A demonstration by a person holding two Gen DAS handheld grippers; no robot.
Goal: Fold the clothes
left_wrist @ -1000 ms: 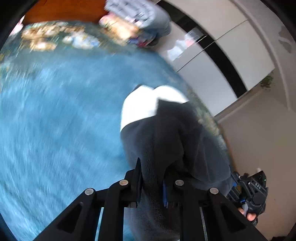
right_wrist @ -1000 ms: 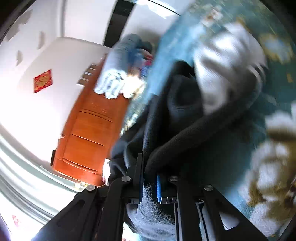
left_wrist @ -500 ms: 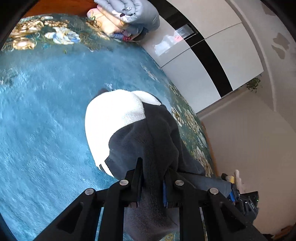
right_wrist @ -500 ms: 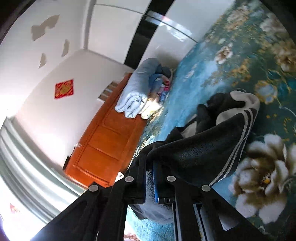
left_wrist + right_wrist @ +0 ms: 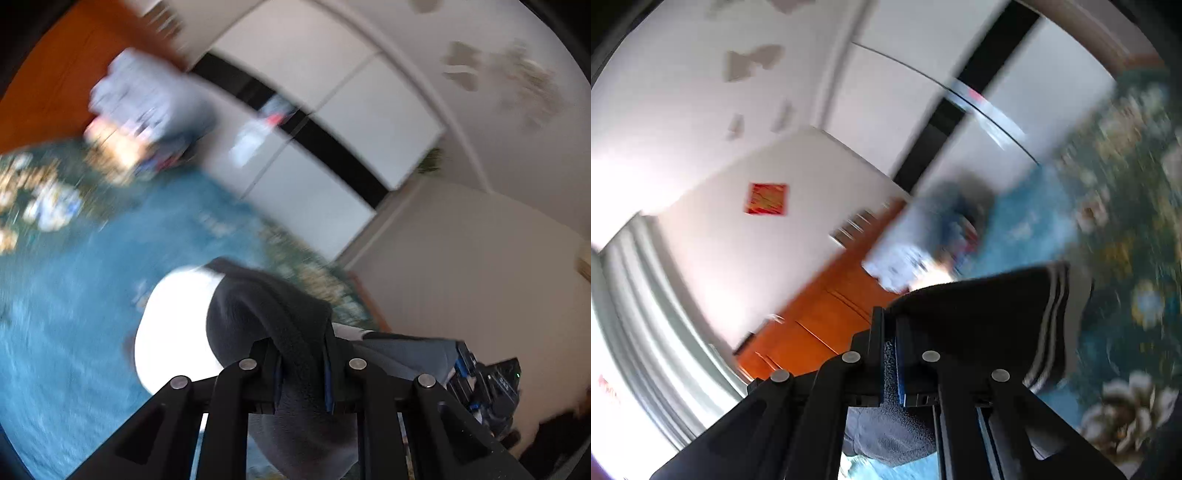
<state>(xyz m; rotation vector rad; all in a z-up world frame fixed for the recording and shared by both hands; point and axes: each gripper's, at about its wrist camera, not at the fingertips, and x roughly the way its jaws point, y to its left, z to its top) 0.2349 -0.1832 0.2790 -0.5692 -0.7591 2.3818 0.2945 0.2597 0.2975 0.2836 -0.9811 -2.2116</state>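
A dark fleece garment (image 5: pixel 266 314) with a white panel (image 5: pixel 173 325) hangs over the blue flowered bedspread (image 5: pixel 66 325). My left gripper (image 5: pixel 301 373) is shut on a thick fold of its dark fleece. My right gripper (image 5: pixel 890 362) is shut on another edge of the same garment (image 5: pixel 990 321), whose white-striped cuff (image 5: pixel 1049 332) hangs to the right. The right gripper also shows in the left wrist view (image 5: pixel 487 391) at the lower right, with the garment stretched between the two. Both views are blurred.
A pile of folded bedding (image 5: pixel 147 110) lies at the far end of the bed against an orange wooden headboard (image 5: pixel 55 85). White wardrobe doors with a black stripe (image 5: pixel 332 147) stand behind. A large flower pattern (image 5: pixel 1123 417) marks the bedspread at the lower right.
Both grippers have lifted and tilted upward with the garment still held. More wall and wardrobe show now, and the garment hangs higher off the bedspread.
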